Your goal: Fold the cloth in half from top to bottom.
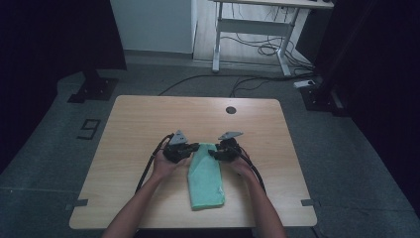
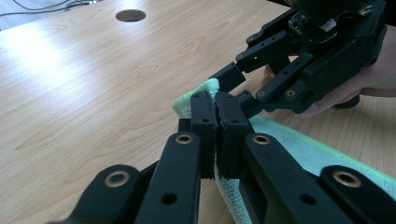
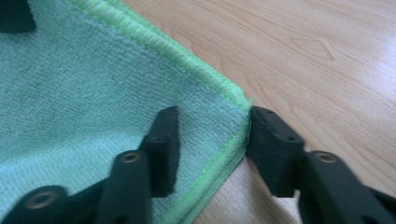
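Forearms are brought in from the bottom edge of the high view, angled inward so that the two hands meet over the middle of the wooden table (image 1: 138,124). On the floor to the left of the table, a dark marking shaped like the figure 9 (image 1: 89,129) is read. The left gripper (image 1: 194,147) is held low and roughly level, pointed toward the right; in the left gripper view its jaws are seen pressed together on the far corner of the green cloth (image 2: 205,91), which is lifted slightly off the wood there. The cloth (image 1: 205,176) is laid folded into a long narrow strip at the centre of the table, between the two hands, its weave fine and looped, its hem stitched in brighter green. The right gripper (image 1: 212,153) is held opposite, pointed left. In the right gripper view its jaws are seen parted astride the cloth's corner (image 3: 233,100), one finger (image 3: 163,144) laid on the fabric, the other on bare wood just beside the hem; nothing is clamped. A round hole (image 1: 231,110) is cut near the table's far edge.
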A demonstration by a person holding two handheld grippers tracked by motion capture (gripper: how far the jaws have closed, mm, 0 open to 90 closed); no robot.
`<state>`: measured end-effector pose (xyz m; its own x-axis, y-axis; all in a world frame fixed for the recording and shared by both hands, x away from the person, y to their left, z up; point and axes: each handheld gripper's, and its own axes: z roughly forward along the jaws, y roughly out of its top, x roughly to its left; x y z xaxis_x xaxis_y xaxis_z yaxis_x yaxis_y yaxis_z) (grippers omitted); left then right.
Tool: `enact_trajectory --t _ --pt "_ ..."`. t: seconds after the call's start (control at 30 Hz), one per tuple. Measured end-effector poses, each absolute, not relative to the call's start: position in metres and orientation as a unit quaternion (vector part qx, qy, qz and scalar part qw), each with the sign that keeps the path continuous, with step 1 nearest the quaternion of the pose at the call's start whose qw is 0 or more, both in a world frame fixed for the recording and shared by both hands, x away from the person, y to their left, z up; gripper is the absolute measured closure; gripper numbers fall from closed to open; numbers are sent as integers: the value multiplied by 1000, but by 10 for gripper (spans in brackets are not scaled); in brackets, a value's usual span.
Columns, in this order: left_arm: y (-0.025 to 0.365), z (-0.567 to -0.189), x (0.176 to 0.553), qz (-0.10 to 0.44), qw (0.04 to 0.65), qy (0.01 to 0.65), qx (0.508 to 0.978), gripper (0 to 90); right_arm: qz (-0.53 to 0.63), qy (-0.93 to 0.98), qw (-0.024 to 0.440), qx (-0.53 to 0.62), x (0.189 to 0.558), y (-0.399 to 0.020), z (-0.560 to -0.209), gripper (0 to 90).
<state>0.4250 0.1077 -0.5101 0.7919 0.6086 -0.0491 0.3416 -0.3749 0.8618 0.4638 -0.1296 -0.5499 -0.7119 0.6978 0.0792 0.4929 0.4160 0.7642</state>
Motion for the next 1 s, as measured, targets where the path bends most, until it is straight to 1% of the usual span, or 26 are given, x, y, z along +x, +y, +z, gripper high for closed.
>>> enact_trajectory --t 0.03,0.17,0.2,0.23,0.43,0.6,0.67,0.73,0.87,1.0 --pt "108 -511 425 140 476 291 818 873 404 832 130 356 463 -128 -550 583" --pt "108 -512 427 141 474 295 818 873 408 833 115 356 463 -126 -550 774" --pt "109 -512 427 142 473 297 817 873 409 832 107 360 464 -126 -549 806" --pt "109 -512 427 143 472 298 817 873 410 830 100 364 464 -126 -549 819" --pt "113 -505 429 161 471 299 814 871 438 809 115 375 459 -137 -537 836" --pt "114 -492 431 180 478 295 807 871 482 783 163 358 447 -147 -509 834" --pt "115 -486 427 186 491 290 800 871 498 774 184 345 438 -151 -500 833" --pt "115 -484 419 192 497 278 799 869 516 766 202 325 427 -155 -497 830" --pt "109 -488 409 194 497 265 803 869 530 758 214 314 408 -162 -500 829" --pt "102 -492 388 202 488 235 816 868 524 767 210 305 392 -165 -504 829"
